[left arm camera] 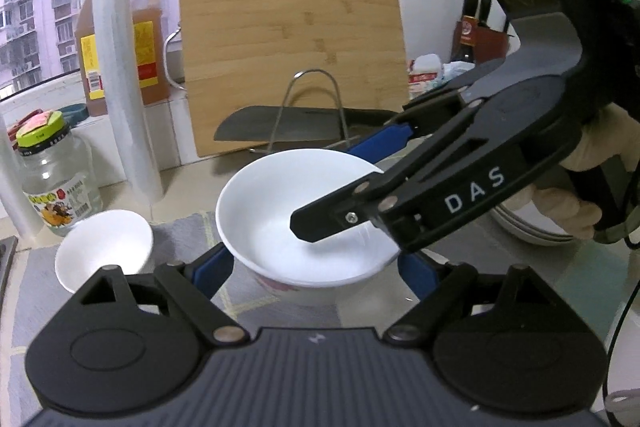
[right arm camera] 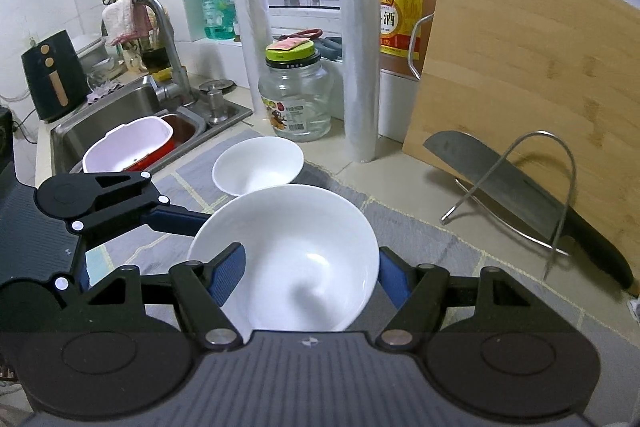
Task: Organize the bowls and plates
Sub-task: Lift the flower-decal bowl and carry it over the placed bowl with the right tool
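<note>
A large white bowl (left arm camera: 288, 211) (right arm camera: 296, 247) hangs a little above the grey mat (right arm camera: 420, 239). My left gripper (left arm camera: 314, 267) is shut on its lower sides, one blue pad on each side. My right gripper (left arm camera: 332, 183) (right arm camera: 310, 275) comes in from the right and is shut on the same bowl, with one finger over the inside and the other past the far rim. A small white bowl (left arm camera: 104, 247) (right arm camera: 258, 165) rests on the mat to the left. A stack of white plates (left arm camera: 532, 231) lies behind the gloved hand (left arm camera: 580, 203).
A wooden cutting board (right arm camera: 520, 67) leans on the back wall, with a cleaver (right arm camera: 512, 183) and a wire rack (right arm camera: 520, 195) in front of it. A glass jar (right arm camera: 296, 99), a film roll (right arm camera: 360, 47) and an oil jug (right arm camera: 400, 7) stand behind the mat. The sink (right arm camera: 120, 107) is at the left.
</note>
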A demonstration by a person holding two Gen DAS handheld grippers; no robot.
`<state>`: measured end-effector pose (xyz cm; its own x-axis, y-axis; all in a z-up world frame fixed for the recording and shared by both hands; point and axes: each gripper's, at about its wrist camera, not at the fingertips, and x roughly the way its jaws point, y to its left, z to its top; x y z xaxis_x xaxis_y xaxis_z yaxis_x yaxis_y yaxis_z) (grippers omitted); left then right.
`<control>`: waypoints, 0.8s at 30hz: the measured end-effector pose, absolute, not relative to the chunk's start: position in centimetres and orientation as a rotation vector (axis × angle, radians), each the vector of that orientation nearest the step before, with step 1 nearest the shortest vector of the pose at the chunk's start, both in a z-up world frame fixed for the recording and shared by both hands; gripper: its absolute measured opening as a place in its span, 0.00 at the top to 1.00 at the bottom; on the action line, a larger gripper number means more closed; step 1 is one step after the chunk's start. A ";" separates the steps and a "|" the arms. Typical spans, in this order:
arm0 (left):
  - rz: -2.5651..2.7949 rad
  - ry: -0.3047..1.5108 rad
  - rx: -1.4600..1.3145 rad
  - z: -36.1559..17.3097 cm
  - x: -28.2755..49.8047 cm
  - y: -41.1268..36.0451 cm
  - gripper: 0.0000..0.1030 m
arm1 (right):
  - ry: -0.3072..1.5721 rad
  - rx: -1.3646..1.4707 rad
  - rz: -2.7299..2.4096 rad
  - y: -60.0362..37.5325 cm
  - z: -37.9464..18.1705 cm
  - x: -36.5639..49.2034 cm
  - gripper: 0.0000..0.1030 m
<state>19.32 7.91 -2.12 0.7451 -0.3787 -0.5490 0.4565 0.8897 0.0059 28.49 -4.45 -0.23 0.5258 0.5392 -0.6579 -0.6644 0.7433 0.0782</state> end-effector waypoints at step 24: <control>-0.543 0.640 0.151 -4.6 16.4 4.1 0.14 | 0.806 -0.188 0.668 -8.4 -2.7 24.3 0.26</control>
<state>16.36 4.09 -4.64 0.6688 -0.4343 -0.6034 0.5250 0.8506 -0.0303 24.34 -8.40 -2.70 0.5013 0.4805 -0.7196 -0.6180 0.7809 0.0909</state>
